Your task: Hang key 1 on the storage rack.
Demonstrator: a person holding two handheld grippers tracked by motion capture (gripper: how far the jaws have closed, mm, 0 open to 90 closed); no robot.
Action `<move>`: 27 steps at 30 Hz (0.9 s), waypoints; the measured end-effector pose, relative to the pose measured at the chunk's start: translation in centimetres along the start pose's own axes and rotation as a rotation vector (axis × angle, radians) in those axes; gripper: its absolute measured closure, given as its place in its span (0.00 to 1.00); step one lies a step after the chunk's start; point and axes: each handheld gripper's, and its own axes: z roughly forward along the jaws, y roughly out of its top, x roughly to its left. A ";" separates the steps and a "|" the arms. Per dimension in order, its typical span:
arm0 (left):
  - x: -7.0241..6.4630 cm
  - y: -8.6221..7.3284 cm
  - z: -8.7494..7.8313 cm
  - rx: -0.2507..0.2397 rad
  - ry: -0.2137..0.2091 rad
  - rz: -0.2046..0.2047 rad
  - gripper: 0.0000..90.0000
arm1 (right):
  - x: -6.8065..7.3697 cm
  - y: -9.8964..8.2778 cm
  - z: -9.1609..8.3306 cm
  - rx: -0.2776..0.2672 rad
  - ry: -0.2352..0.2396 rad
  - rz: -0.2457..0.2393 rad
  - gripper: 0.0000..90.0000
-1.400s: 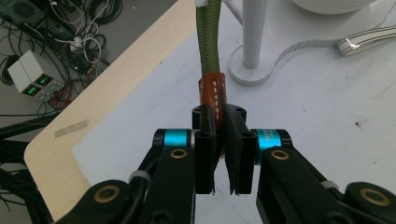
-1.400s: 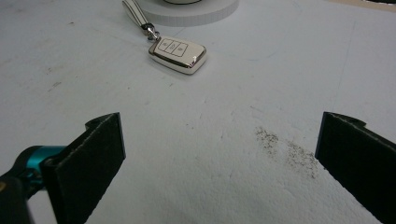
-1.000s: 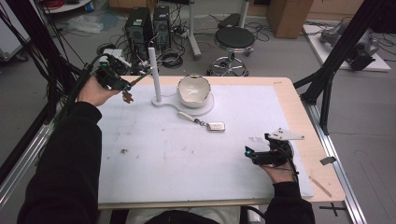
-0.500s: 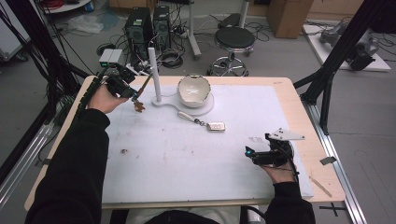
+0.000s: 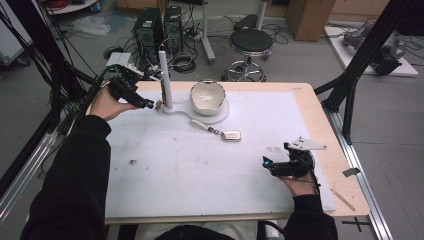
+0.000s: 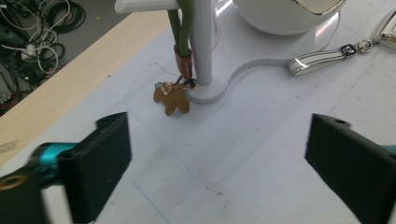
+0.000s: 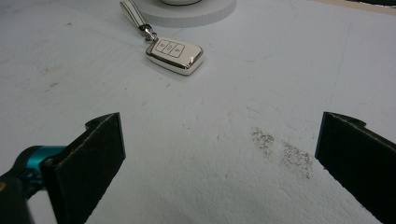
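A green lanyard (image 6: 183, 28) with a small brown charm (image 6: 173, 99) hangs from the arm of a white stand, beside its post (image 6: 201, 42). In the high view the charm (image 5: 159, 104) dangles by the post (image 5: 165, 80). My left gripper (image 5: 148, 103) sits just left of it; its jaws have just been opening and stand wide with nothing between them (image 6: 219, 135). A white bowl (image 5: 207, 95) rests on the stand's base. A silver key fob (image 5: 231, 135) on a white strap (image 5: 200, 125) lies on the mat. My right gripper (image 5: 267, 164) rests open at the front right, facing the fob (image 7: 175, 55).
A white mat (image 5: 175, 170) covers the wooden table (image 5: 325, 165). The stand's round base (image 7: 187, 11) is behind the fob. Dark specks (image 7: 280, 149) mark the mat near the right gripper. Black frame posts (image 5: 350, 85), a stool (image 5: 252, 42) and computer towers (image 5: 150, 25) stand beyond the table.
My left gripper carried the lanyard rightward to the stand and let it go; the lanyard now hangs by the post and the jaws are apart. The right gripper has not moved.
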 end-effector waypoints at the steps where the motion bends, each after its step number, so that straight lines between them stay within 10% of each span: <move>1: 0.0 0.0 -0.1 -0.006 -0.007 0.003 0.06 | 0.0 0.0 0.0 -0.001 0.000 0.000 0.01; 8: 0.3 -1.2 -0.5 -0.059 -0.106 -0.048 0.02 | 0.0 0.0 0.0 0.005 0.006 0.004 0.01; 27: 0.2 -4.7 -2.6 -0.172 -0.124 -0.070 0.02 | -0.2 0.0 -0.2 0.001 -0.002 0.018 0.01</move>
